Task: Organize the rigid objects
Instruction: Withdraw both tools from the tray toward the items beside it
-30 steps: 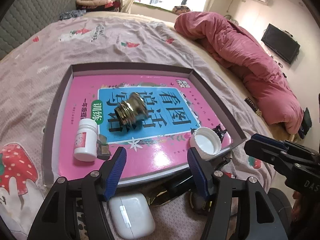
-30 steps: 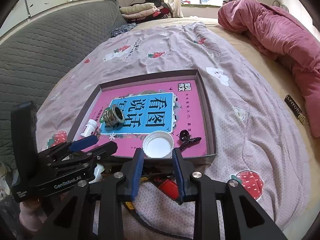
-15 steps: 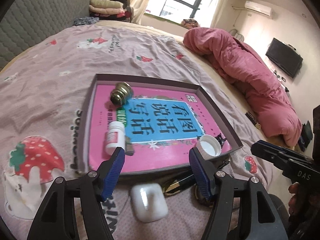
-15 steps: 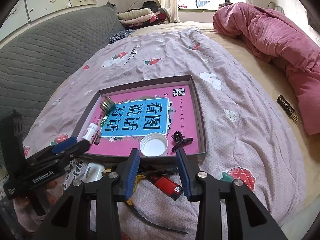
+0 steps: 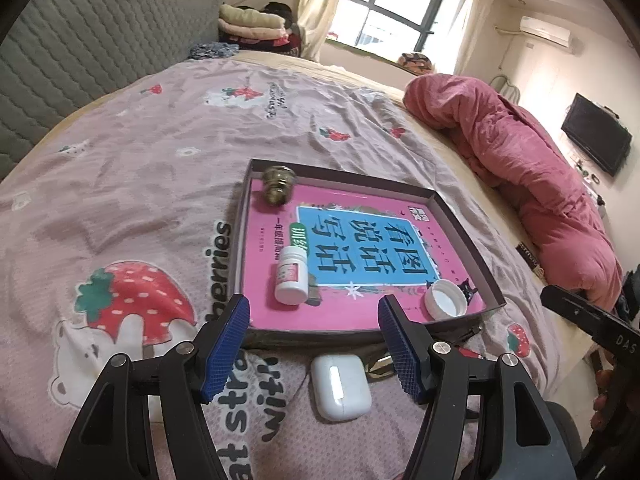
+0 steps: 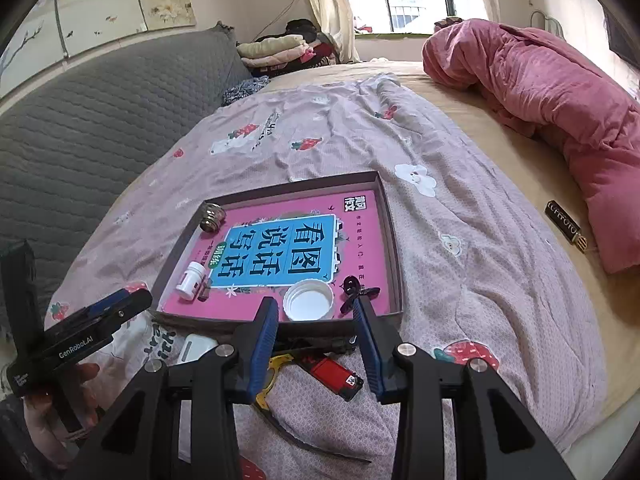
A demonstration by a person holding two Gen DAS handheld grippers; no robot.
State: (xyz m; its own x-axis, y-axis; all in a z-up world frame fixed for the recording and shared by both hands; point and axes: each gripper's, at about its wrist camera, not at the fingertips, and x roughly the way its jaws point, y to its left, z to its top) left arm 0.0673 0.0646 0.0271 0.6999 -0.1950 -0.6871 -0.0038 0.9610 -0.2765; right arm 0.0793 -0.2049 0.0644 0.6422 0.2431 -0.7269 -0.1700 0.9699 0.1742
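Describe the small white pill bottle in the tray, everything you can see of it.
The white pill bottle is a small plastic cylinder with a ribbed white screw cap still on and a pink-and-white label round its body. It lies on its side on the pink book cover inside the shallow tray, near the tray's left wall, cap pointing toward the far end. A small dark object lies right against its side; what that is cannot be told. Neither pair of tongs touches it.

A home bedroom: a bed (image 5: 168, 152) in strawberry-print sheet, with a pink quilt (image 5: 520, 184) heaped on its far side, folded clothes (image 5: 252, 26) at its head, probably a wall television (image 5: 596, 140) beyond.
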